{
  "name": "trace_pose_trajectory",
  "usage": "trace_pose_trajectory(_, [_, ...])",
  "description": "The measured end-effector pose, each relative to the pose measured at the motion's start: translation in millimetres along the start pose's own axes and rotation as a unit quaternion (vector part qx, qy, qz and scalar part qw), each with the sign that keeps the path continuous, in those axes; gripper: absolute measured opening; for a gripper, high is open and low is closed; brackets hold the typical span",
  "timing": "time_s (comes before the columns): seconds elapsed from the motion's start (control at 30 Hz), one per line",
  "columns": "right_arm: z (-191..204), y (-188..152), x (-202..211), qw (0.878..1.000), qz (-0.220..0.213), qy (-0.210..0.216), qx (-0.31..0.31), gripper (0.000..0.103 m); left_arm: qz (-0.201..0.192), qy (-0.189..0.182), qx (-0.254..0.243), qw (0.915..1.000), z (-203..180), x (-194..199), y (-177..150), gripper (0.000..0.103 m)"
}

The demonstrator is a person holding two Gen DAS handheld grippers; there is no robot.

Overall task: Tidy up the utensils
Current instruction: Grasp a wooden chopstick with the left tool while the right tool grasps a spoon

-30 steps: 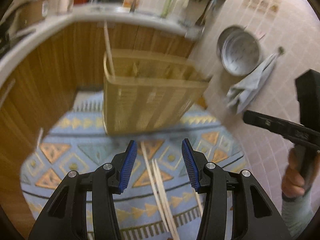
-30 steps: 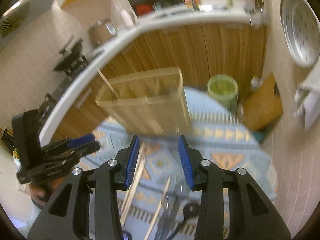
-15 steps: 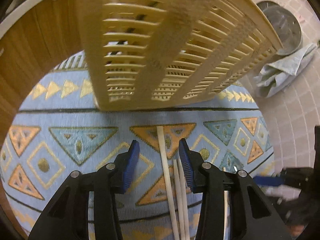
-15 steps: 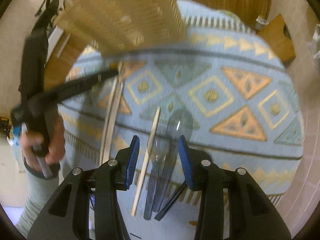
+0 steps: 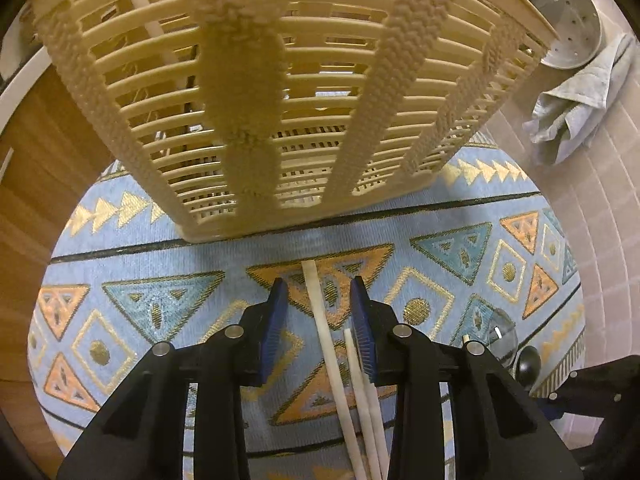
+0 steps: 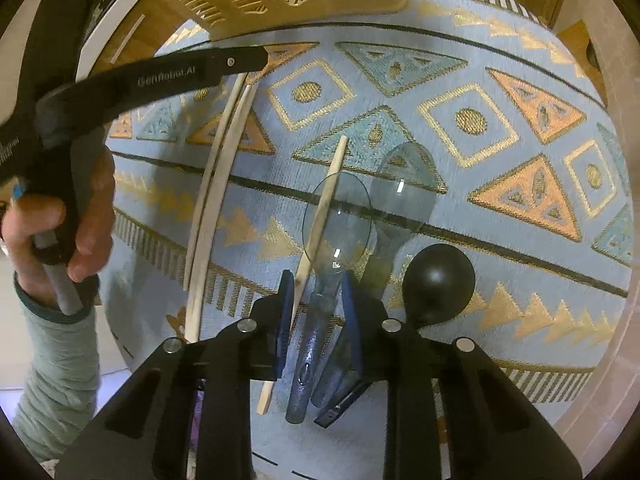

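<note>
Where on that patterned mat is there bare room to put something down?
The mat lies bare right of the clear spoons and black spoon, and left of the pale chopsticks. It is crowded in the middle, between chopsticks and spoons, and by the basket.

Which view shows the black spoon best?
The right wrist view: the black spoon shows its whole round bowl on the rug, beside the clear spoons. The left wrist view catches only part of that bowl by the frame's right edge.

A patterned blue rug [image 5: 160,304] lies beside wooden cabinets [image 5: 28,184], a crumpled grey towel [image 5: 576,116] nearby.
</note>
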State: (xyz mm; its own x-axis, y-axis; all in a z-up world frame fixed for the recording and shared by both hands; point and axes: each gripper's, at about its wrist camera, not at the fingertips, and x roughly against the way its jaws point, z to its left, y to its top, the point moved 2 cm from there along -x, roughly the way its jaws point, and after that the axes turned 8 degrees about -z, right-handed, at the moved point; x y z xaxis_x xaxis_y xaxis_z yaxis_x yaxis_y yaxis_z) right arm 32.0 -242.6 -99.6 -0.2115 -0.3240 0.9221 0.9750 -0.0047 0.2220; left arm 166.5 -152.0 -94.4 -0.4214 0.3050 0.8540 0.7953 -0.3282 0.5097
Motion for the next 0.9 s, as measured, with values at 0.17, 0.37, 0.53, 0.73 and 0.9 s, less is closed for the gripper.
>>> trace_pose_trajectory(0.17, [25.6, -4.6, -3.9, 0.997, -0.013, -0.06, 0.045, 0.022, 0.005, 0.016, -0.025, 0.9995, 4.3, 2.9, -0.1, 0.03])
trace_pose_trajectory(0.37, [42.2, -7.4, -9.9, 0.997, -0.012, -0.058, 0.055, 0.012, -0.003, 0.063, -0.075, 0.9951, -12.6, -0.7, -4.7, 0.015])
trace_pose_trajectory(0.53, [22.8, -5.7, -1.6, 0.999, -0.013, -0.025, 0.026, 0.01, -0.01, 0.051, -0.065, 0.9965, 0.8, 6.9, -9.0, 0.005])
trace_pose_trajectory(0.73, [1.7, 5.4, 7.0, 0.999, -0.029, -0.005, -0.011, 0.008, -0.005, -0.005, -0.013, 0.9999, 34.0, 26.1, -26.9, 0.005])
trace_pose_trajectory(0.9, [-2.9, 14.1, 10.4, 0.999, -0.033, -0.011, -0.01, 0.008, -0.007, -0.021, 0.011, 0.9997, 58.1, 47.6, -47.6, 0.005])
